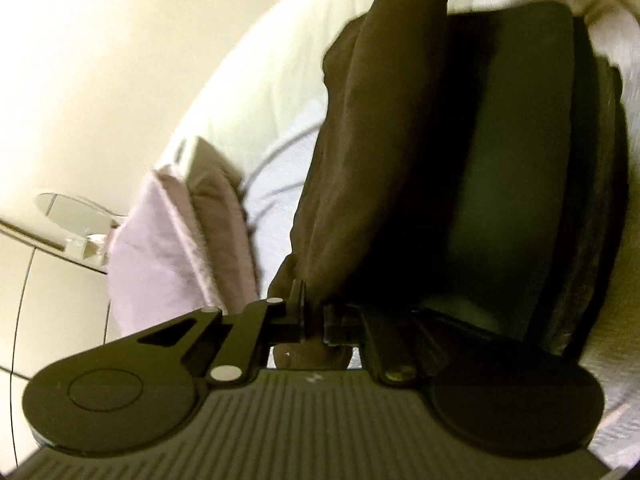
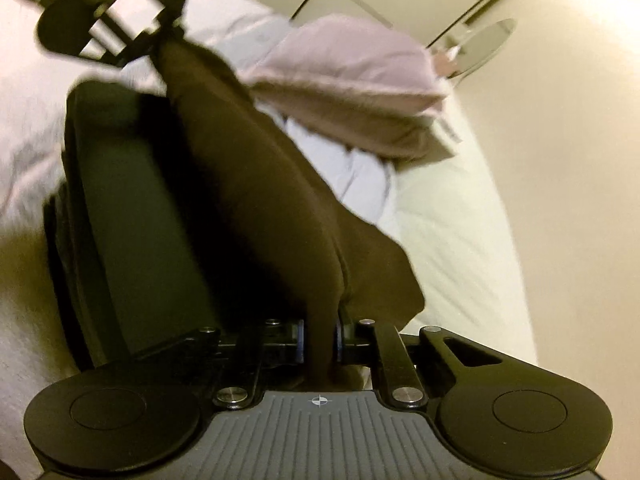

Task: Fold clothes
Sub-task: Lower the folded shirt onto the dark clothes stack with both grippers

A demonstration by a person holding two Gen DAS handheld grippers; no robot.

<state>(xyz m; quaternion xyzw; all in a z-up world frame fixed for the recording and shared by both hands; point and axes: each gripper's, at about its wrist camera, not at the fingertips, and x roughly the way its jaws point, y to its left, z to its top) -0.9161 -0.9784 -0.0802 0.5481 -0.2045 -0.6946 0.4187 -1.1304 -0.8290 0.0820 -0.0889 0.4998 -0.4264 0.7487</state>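
A dark brown garment (image 1: 372,168) is stretched between both grippers above a bed. My left gripper (image 1: 314,320) is shut on one end of it; the cloth bunches between the fingers. My right gripper (image 2: 320,344) is shut on the other end of the brown garment (image 2: 256,184). The left gripper also shows in the right wrist view (image 2: 160,40) at the top left, gripping the far end. Beneath the garment lies a stack of dark green folded clothes (image 1: 520,168), which also shows in the right wrist view (image 2: 132,208).
A pink pillow (image 1: 172,236) lies on the white bed sheet (image 1: 276,184); it shows too in the right wrist view (image 2: 352,84). A cream mattress edge (image 2: 452,232) meets a pale wall. A round glass side table (image 1: 76,208) stands beside the bed.
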